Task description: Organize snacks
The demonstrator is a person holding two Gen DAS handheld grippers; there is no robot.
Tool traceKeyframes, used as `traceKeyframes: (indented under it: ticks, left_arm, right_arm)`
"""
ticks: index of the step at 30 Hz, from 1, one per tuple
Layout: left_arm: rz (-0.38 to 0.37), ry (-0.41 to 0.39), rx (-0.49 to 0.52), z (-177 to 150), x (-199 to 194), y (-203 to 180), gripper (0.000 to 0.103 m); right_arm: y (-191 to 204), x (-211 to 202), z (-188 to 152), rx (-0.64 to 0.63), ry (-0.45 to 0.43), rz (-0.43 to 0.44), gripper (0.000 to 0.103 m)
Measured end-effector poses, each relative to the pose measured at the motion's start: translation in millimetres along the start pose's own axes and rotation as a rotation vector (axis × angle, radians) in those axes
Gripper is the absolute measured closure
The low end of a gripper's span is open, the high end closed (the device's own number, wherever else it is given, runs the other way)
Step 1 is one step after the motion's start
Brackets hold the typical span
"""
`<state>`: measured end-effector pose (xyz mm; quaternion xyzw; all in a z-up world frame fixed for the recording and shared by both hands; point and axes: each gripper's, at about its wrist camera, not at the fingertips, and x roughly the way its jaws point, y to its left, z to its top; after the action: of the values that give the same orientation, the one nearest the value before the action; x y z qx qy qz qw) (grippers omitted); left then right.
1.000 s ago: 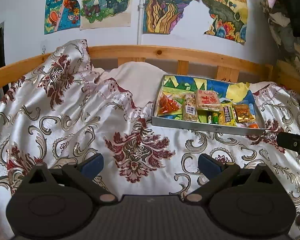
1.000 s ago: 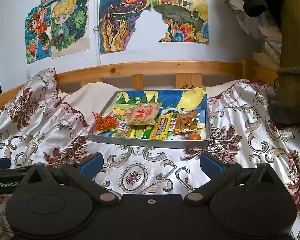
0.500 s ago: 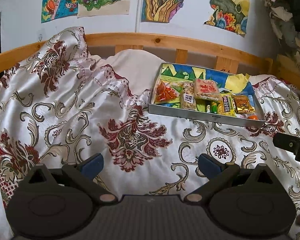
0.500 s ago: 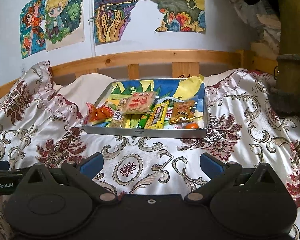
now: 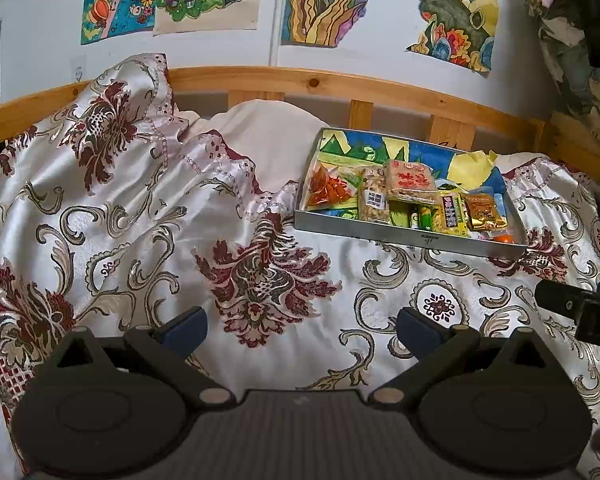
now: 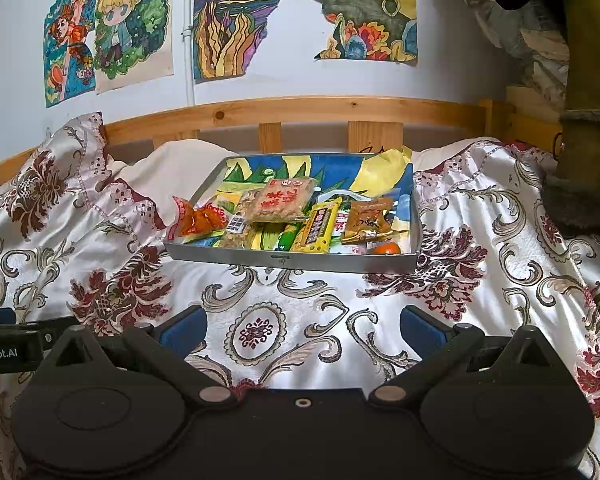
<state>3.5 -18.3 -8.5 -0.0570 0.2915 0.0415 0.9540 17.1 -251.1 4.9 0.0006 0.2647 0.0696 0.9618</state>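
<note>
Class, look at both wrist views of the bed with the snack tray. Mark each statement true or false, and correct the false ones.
1. The left gripper is shut on a snack. False: it is open and holds nothing.
2. The snacks lie inside the metal tray. True.
3. The tray sits on a bare wooden table. False: it rests on the patterned bedspread.
4. The right gripper is open, short of the tray. True.
5. The red-printed cracker pack lies on top of other snacks. True.
</note>
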Motion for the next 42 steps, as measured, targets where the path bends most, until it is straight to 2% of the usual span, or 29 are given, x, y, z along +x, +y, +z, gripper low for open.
traceKeyframes:
  ticks: [42]
  left_arm:
    - [-0.007, 0.000, -0.005, 0.8, -1.8, -1.1, 0.000]
  right_arm:
    - [1.6, 6.4, -6.0, -0.003, 0.023, 0.006, 0.001]
